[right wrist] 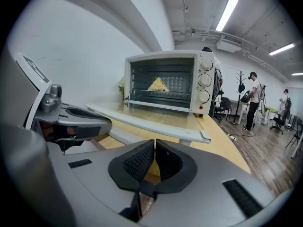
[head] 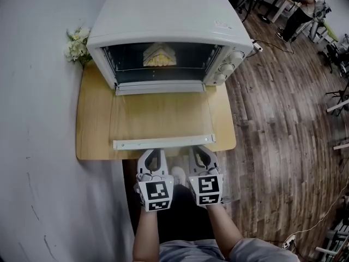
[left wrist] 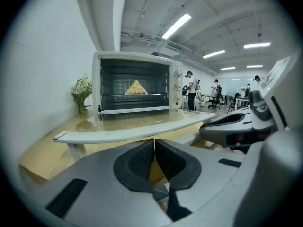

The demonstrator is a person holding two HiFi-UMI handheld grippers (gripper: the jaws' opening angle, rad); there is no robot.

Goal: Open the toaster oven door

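Observation:
A white toaster oven (head: 163, 26) stands at the back of a small wooden table (head: 90, 135). Its glass door (head: 161, 116) lies folded flat down over the table, the white handle bar (head: 163, 142) at the near edge. Inside sits a yellow triangular piece of food (head: 159, 56), which shows in the left gripper view (left wrist: 136, 88) and the right gripper view (right wrist: 159, 84). My left gripper (head: 152, 158) and right gripper (head: 203, 155) hover side by side just in front of the handle, apart from it. Both are shut with nothing between the pads (left wrist: 154, 156) (right wrist: 154, 157).
A white wall runs along the left, with a small bunch of white flowers (head: 76, 43) beside the oven. Wooden floor (head: 283, 124) lies to the right, with chairs, desks and people standing in the far room. The oven's knobs (head: 228, 67) face the right front.

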